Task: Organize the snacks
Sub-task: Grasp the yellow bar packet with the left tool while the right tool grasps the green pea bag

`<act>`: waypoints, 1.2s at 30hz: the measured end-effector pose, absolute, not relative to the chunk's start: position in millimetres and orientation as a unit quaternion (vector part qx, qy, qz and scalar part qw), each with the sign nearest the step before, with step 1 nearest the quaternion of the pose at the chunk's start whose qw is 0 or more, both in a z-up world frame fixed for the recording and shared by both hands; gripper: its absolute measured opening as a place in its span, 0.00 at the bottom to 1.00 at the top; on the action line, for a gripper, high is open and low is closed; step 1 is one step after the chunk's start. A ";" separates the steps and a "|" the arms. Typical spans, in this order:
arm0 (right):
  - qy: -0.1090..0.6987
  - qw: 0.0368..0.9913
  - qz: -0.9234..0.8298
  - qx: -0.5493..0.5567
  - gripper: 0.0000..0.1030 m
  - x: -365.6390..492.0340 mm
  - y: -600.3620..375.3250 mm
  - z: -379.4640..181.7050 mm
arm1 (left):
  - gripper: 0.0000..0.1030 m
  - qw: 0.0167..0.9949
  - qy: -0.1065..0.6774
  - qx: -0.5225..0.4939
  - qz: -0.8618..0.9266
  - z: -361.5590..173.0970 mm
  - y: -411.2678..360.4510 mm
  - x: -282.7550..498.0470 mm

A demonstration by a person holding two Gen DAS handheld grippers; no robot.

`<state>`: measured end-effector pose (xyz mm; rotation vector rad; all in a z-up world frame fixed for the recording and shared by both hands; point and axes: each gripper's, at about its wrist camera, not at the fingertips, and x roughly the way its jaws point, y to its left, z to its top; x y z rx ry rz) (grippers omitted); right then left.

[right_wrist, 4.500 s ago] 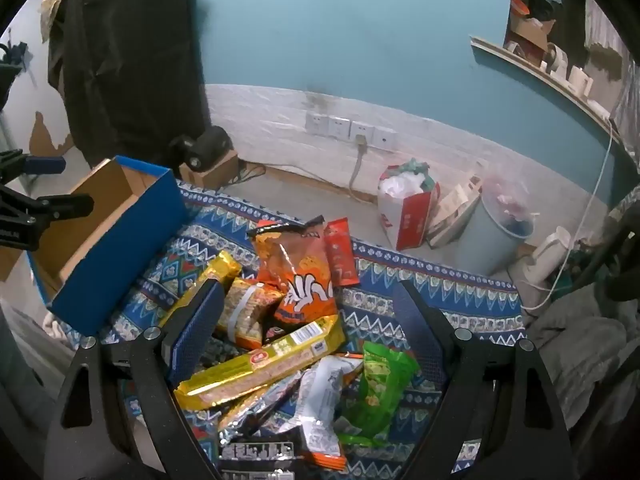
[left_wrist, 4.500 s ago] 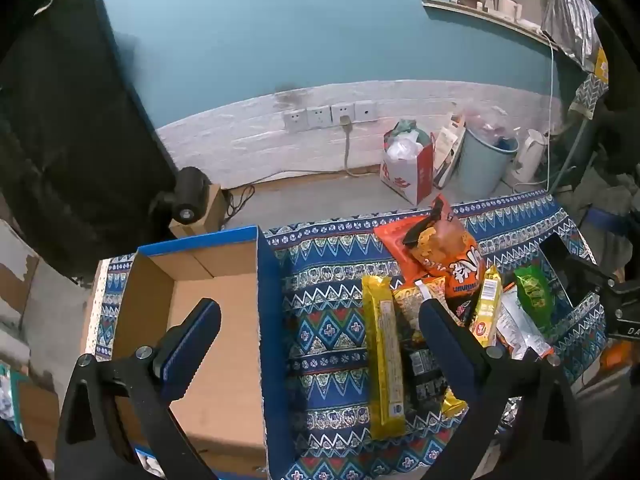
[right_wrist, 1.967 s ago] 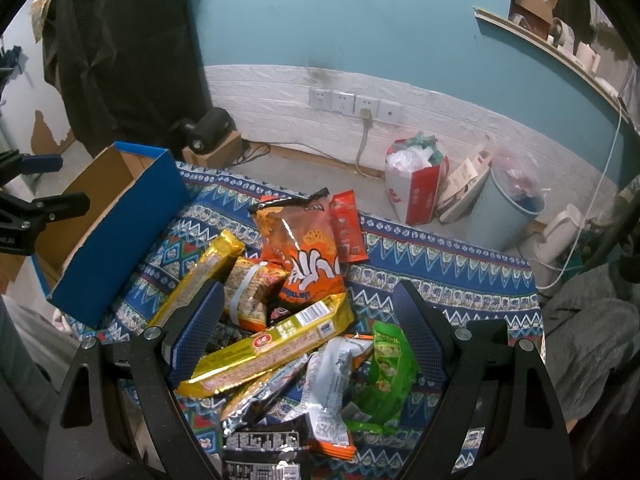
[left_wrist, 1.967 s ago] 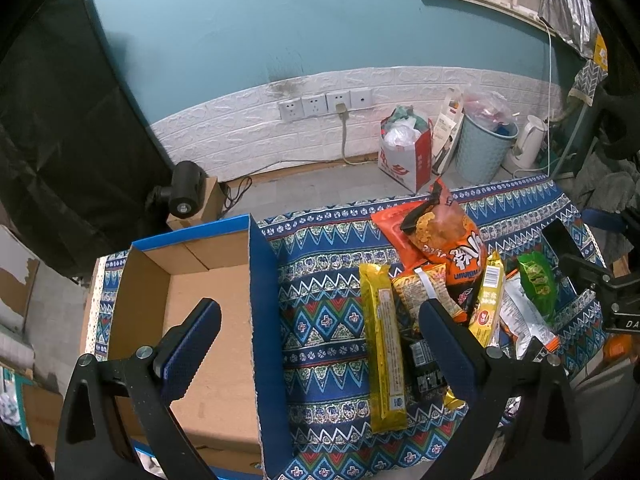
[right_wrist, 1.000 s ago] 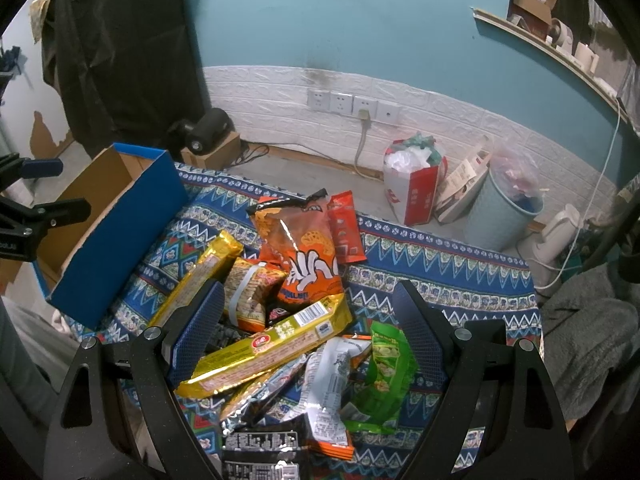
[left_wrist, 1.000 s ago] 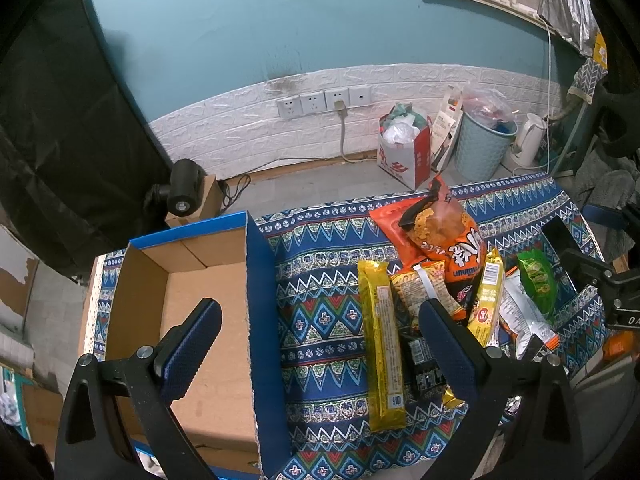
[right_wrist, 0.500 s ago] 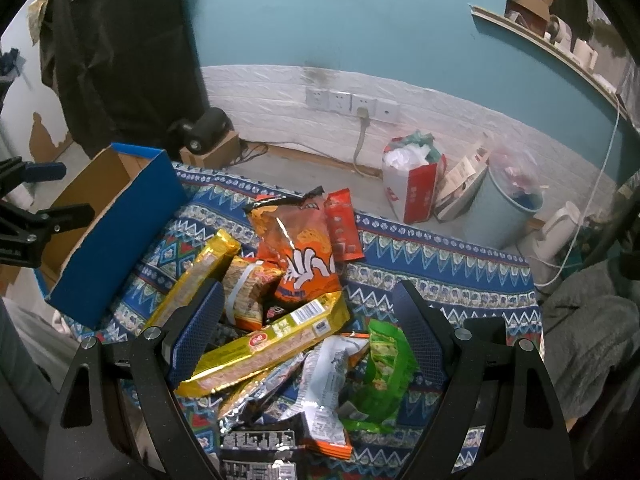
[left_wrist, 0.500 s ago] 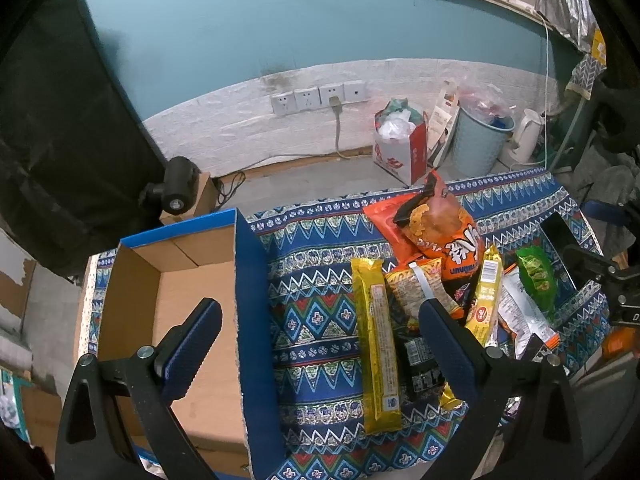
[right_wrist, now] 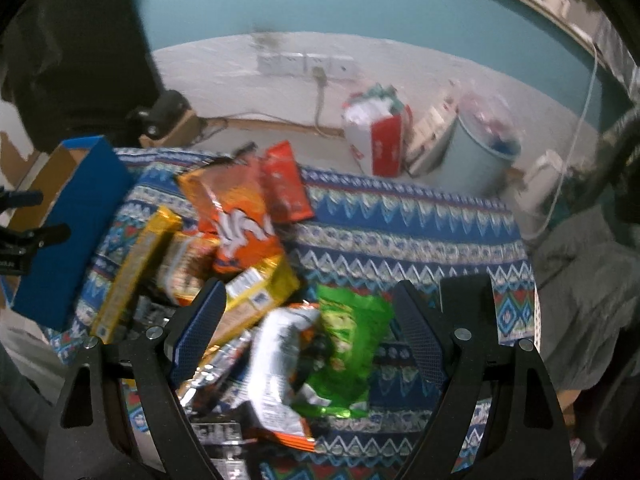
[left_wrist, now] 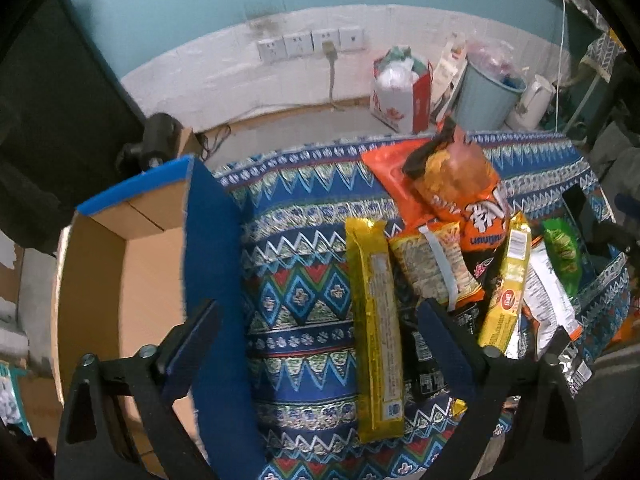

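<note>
Both grippers hang with fingers spread wide and empty over a patterned cloth. The green bag lies between the right gripper fingers, likely the first pick. The cardboard box sits open by the left gripper, snack pile past its right finger.

Teal wall, white brick dado, wall sockets, pale bin.

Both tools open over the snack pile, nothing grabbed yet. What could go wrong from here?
The packets overlap, so closing the right tool on the green bag may also catch the white packet. The crinkly foil could slip. The box's blue wall stands beside the left tool, which might knock it.
</note>
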<state>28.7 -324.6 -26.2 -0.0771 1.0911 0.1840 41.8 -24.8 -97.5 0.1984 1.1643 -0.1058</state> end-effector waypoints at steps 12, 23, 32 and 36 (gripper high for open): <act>0.599 0.800 0.042 -0.010 0.82 41.9 -362.3 -91.9 | 0.91 0.787 0.603 0.119 -0.053 -155.8 -52.5 53.3; 0.643 0.765 0.046 -0.016 0.76 43.1 -358.4 -130.3 | 0.87 0.767 0.630 0.113 -0.047 -193.1 -47.0 59.0; 0.661 0.749 0.052 -0.009 0.57 41.5 -354.4 -154.1 | 0.70 0.770 0.625 0.109 -0.062 -203.8 -48.9 63.8; 0.658 0.751 0.055 0.000 0.35 43.9 -357.4 -156.7 | 0.39 0.768 0.626 0.106 -0.090 -199.2 -60.4 59.8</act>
